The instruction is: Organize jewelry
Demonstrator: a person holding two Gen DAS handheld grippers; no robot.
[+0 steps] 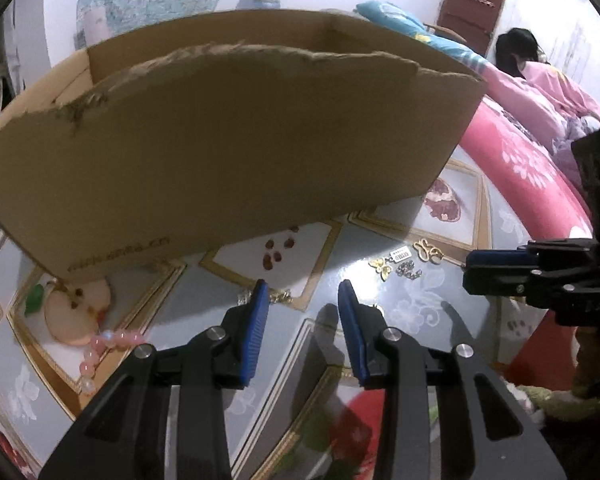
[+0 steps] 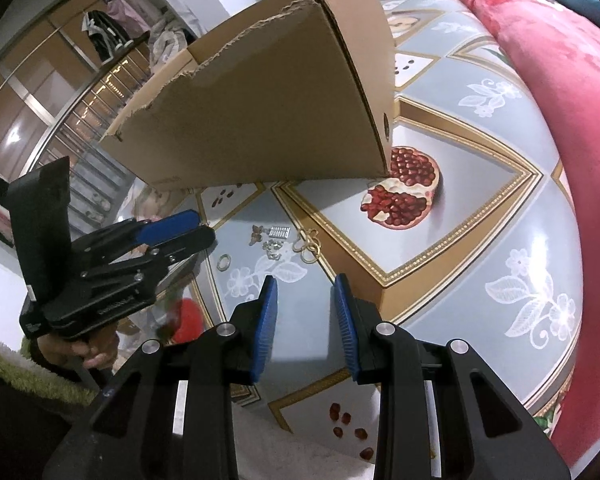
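My left gripper [image 1: 303, 292] and right gripper [image 2: 305, 286] both sit partly open, holding nothing. The little jewelry [image 2: 278, 240] lies ahead of my right jaws, by the box [image 2: 268, 108]. It looks light and slippery (tiny too), so I pinch the gold loops [image 2: 306, 246].

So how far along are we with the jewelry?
Nothing looks put away yet. Both tongs, left and right, are open and empty. Left to do: the gold pieces, the ring and the pink bracelet lie loose on the table beside the box.

Both wrist views look down, sharing the cardboard box [image 1: 228, 140].
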